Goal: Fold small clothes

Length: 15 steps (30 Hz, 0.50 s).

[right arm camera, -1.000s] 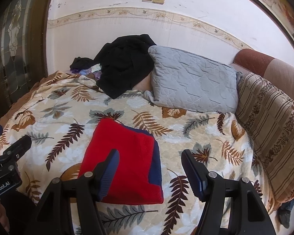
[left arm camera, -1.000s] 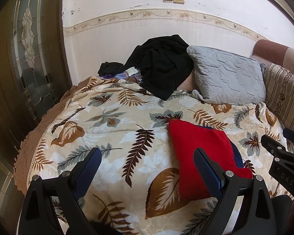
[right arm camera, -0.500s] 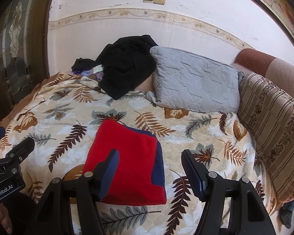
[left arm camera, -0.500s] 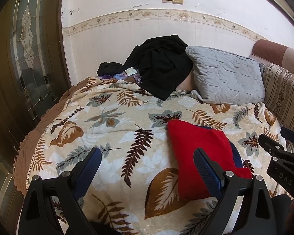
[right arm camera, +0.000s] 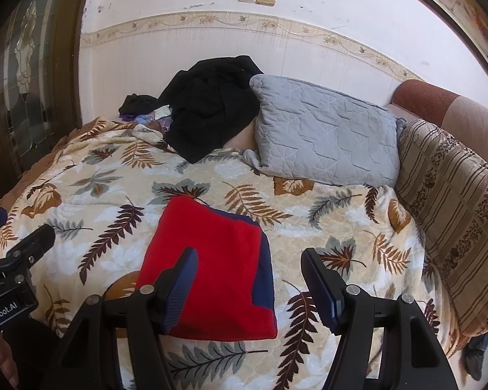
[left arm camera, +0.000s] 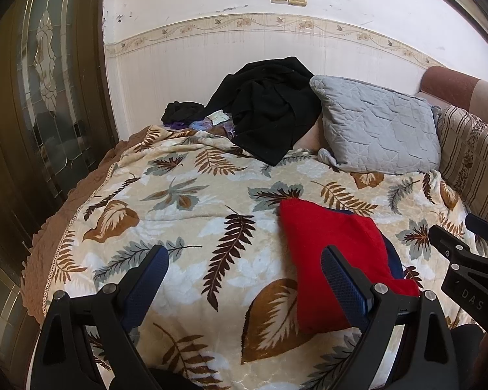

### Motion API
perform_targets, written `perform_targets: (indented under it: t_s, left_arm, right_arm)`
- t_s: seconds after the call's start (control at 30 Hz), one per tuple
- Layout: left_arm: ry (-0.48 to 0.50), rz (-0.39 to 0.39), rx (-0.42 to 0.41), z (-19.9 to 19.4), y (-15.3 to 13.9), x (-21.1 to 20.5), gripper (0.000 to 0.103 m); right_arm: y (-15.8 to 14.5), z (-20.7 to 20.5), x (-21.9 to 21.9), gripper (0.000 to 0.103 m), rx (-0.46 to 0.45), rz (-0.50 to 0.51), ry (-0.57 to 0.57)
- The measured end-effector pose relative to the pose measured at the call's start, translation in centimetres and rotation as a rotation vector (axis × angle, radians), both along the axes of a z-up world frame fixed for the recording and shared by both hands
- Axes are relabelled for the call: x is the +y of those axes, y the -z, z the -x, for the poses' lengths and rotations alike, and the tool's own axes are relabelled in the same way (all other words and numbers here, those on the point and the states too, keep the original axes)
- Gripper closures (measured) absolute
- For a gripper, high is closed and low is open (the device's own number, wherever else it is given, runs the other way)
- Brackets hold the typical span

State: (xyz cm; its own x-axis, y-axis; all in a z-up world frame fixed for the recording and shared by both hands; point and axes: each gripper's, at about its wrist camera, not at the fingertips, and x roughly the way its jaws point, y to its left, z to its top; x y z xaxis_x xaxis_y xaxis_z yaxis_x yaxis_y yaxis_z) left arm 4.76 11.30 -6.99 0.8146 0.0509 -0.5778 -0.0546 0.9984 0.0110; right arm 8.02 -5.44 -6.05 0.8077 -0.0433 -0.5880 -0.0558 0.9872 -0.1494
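far left of both views: dark wood door (left arm camera: 32,104) with leaded glass panes, running down the frame edge. beside it, the scalloped brown hem (left arm camera: 48,227) of the bed cover curved along the bed's left edge.

leaf-print blanket (left arm camera: 185,214), plush, cream with brown and grey fronds, covered the whole bed. a broad bare stretch of it lay in the left and centre of the left wrist view.

left gripper (left arm camera: 244,279) sat low in its frame, jaws spread wide, ribbed blue pads, nothing between them, above the blanket. its right finger overlapped the near corner of the garment in view; contact could not be told.

upper centre: crumpled black clothing (right arm camera: 211,107) heaped against the white wall, a smaller dark bundle (right arm camera: 136,102) to its left.

folded red garment (right arm camera: 211,269), fleecy, roughly rectangular, navy layer showing along its right edge, lay flat on the blanket at centre of the right wrist view, centre-right of the left one.

right gripper (right arm camera: 250,282) also wide open and empty, left finger over the red fabric, right finger over bare blanket.

right: quilted grey pillow (right arm camera: 325,133), then a striped brocade cushion (right arm camera: 455,214) along the right edge. open blanket lay between garment and cushion.
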Motion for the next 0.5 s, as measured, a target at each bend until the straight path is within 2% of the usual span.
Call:
perform_targets:
  t_s: [0.5]
  left_arm:
    - [0.009, 0.0, -0.006, -0.5, -0.4, -0.2, 0.008]
  right_arm:
    - [0.2, -1.0, 0.5, 0.033, 0.002, 0.005, -0.014]
